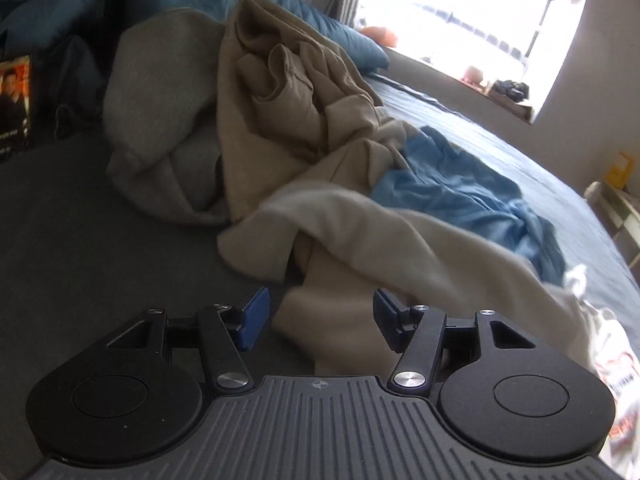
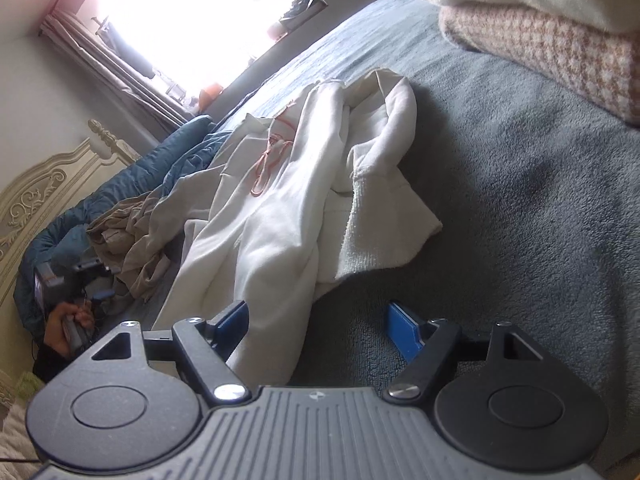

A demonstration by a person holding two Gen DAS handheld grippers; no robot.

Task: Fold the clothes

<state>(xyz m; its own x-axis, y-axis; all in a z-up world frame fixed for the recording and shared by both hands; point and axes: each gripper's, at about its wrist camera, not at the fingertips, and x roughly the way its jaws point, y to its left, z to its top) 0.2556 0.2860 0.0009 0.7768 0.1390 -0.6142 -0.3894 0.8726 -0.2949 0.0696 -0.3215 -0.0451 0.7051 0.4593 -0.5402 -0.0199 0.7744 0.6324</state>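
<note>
In the left wrist view my left gripper is open just above a long beige garment whose near end lies between the blue pads without being pinched. Behind it are a crumpled tan garment, a grey one and a light blue one. In the right wrist view my right gripper is open over the grey bed cover. A white hoodie with an orange drawstring spreads ahead, its lower edge beside the left pad. The hoodie's edge also shows at the far right of the left wrist view.
A folded stack, cream on pink check, sits at the upper right. A teal duvet and carved headboard are at the bed's far end, below a bright window. A hand holds the other gripper at the left.
</note>
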